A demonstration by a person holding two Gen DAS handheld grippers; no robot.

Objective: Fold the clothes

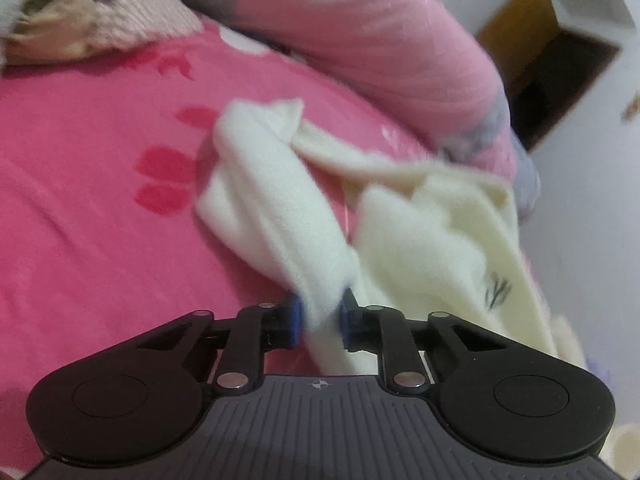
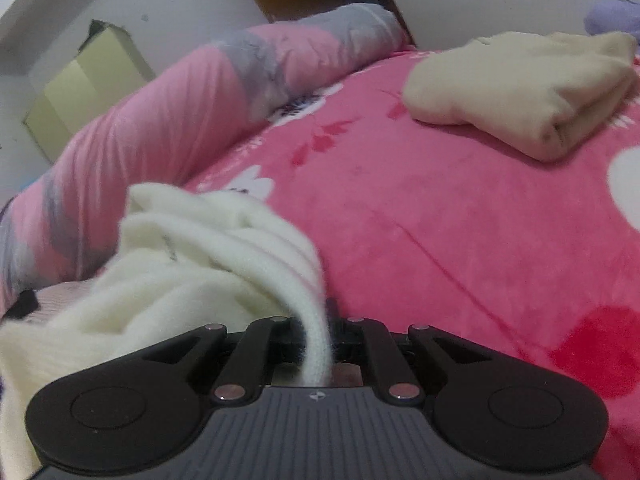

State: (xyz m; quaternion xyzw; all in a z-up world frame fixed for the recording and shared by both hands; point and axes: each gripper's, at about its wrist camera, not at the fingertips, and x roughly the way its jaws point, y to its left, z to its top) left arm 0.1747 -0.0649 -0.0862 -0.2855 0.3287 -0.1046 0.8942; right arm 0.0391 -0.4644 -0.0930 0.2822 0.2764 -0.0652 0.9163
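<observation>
A pink bed (image 2: pixel 420 220) with red flower print fills both views, and a rolled pink-and-grey quilt (image 2: pixel 168 108) runs along its far edge by the wall. On the bed, well away from the action, sits a folded beige garment (image 2: pixel 520 92); in the left view a heap of knitwear (image 1: pixel 104 12) lies at the far corner. A yellowish box (image 2: pixel 84 88) stands off the bed beside the wall.

Now the main event — a cream sweater (image 1: pixel 420 232), crumpled and part lifted off the bed, strung between the two tools. The left tongs (image 1: pixel 320 316) are nearly closed, blue pads pinching a band of the sweater. The right tongs (image 2: pixel 320 332) are clamped tight on a ribbed edge of it (image 2: pixel 280 248) — cloth bunches up to their left.
</observation>
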